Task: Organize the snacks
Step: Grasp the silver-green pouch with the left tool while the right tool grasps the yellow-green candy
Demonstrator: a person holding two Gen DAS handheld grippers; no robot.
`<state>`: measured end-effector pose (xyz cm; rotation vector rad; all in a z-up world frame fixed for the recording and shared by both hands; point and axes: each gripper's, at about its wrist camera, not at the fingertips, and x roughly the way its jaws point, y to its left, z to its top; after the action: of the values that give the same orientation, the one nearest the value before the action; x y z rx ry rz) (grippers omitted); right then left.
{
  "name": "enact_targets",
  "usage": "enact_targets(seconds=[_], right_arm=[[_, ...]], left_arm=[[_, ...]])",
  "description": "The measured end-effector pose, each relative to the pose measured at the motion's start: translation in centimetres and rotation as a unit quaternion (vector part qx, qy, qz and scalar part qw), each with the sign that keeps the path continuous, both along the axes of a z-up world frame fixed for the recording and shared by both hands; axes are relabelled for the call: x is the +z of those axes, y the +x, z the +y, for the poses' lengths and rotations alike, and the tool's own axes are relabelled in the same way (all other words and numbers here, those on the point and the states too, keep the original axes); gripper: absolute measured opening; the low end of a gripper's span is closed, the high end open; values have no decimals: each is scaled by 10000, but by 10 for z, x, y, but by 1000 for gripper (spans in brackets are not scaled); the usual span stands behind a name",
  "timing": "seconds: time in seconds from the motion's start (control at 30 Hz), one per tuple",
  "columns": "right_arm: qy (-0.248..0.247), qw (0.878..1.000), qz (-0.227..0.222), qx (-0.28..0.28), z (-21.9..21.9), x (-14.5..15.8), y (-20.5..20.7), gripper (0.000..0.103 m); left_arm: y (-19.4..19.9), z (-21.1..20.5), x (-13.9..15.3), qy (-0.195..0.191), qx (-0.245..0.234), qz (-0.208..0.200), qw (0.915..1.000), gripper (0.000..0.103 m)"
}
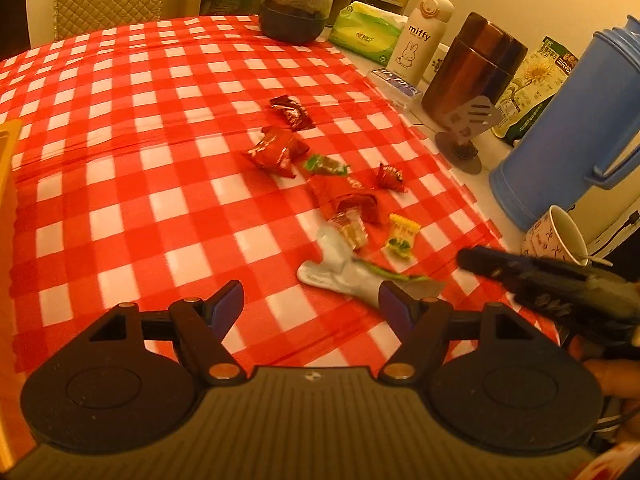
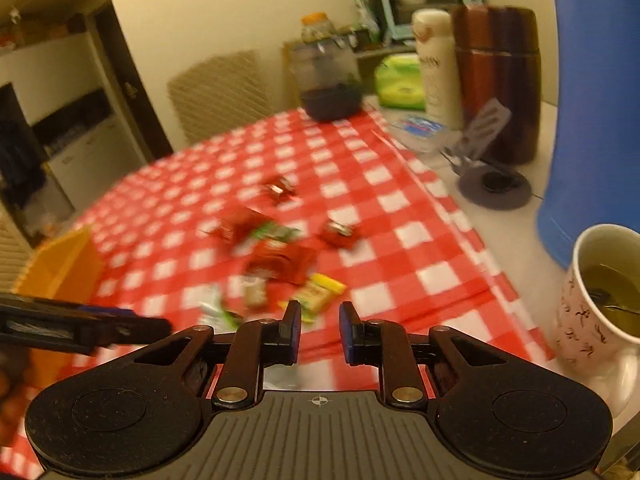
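Observation:
Several wrapped snacks lie on the red checked tablecloth (image 1: 120, 160): red packets (image 1: 274, 150), a dark red one (image 1: 292, 112), a green candy (image 1: 324, 165), a yellow candy (image 1: 401, 236) and a white-green sachet (image 1: 344, 274). My left gripper (image 1: 312, 304) is wide open and empty, just short of the white sachet. My right gripper (image 2: 320, 320) is partly open and empty, near the yellow candy (image 2: 320, 292). It also shows at the right in the left wrist view (image 1: 472, 260). A yellow bin (image 2: 60, 268) stands at the left.
Along the right edge stand a blue thermos (image 1: 568, 140), a brown canister (image 1: 476, 68), a white Miffy bottle (image 1: 420, 36), a green tissue pack (image 1: 366, 34), a phone stand (image 1: 460, 140) and a cup of tea (image 2: 604, 296). A dark glass jar (image 1: 296, 0) stands at the back.

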<state>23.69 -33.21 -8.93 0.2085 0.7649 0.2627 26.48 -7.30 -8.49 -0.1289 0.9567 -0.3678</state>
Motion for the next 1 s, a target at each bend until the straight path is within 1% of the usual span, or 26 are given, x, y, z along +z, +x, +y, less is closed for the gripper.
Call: enact_targets(seconds=[0.07, 0.1, 0.17, 0.23, 0.27, 0.43, 0.57, 0.6, 0.63, 0.7, 0.73, 0.8, 0.87, 1.0], right_arm=[[-241, 9995, 211, 83, 4, -11, 7, 21], [-195, 9991, 313, 220, 4, -16, 8, 21], [-47, 9968, 428, 680, 12, -21, 5, 21], [50, 9927, 386, 1143, 21, -23, -4, 21], [65, 9919, 374, 1215, 23, -24, -7, 21], [260, 9947, 434, 896, 13, -31, -12, 21], [149, 9969, 361, 683, 7, -29, -13, 21], [171, 9974, 344, 613, 5, -28, -12, 21], [180, 9978, 325, 541, 2, -27, -12, 21], [142, 9985, 296, 442, -1, -25, -10, 21], [129, 9986, 290, 419, -2, -25, -10, 21], [69, 9989, 264, 387, -3, -24, -11, 21], [-6, 9992, 220, 324, -3, -24, -11, 21], [-21, 9998, 153, 158, -2, -25, -7, 21]], left_arm=[[4, -4, -1, -51, 10, 32, 10000, 72], [6, -5, -2, -82, 22, 49, 10000, 72], [9, -9, -5, -156, 28, 129, 9998, 72], [11, -13, -10, -195, 12, 204, 9996, 72], [12, -16, -12, -180, -31, 241, 9995, 72], [22, -28, -21, -65, -240, 337, 9991, 71], [30, -42, -29, -12, -477, 466, 9978, 64], [31, -46, -29, 77, -531, 405, 9977, 60], [30, -50, -29, 208, -612, 371, 9972, 58], [29, -53, -29, 420, -753, 302, 9958, 41], [28, -53, -28, 493, -802, 272, 9952, 38], [27, -48, -29, 524, -867, 256, 9945, 27], [25, -43, -29, 577, -887, 216, 9942, 24], [21, -40, -29, 645, -977, 119, 9931, 24]])
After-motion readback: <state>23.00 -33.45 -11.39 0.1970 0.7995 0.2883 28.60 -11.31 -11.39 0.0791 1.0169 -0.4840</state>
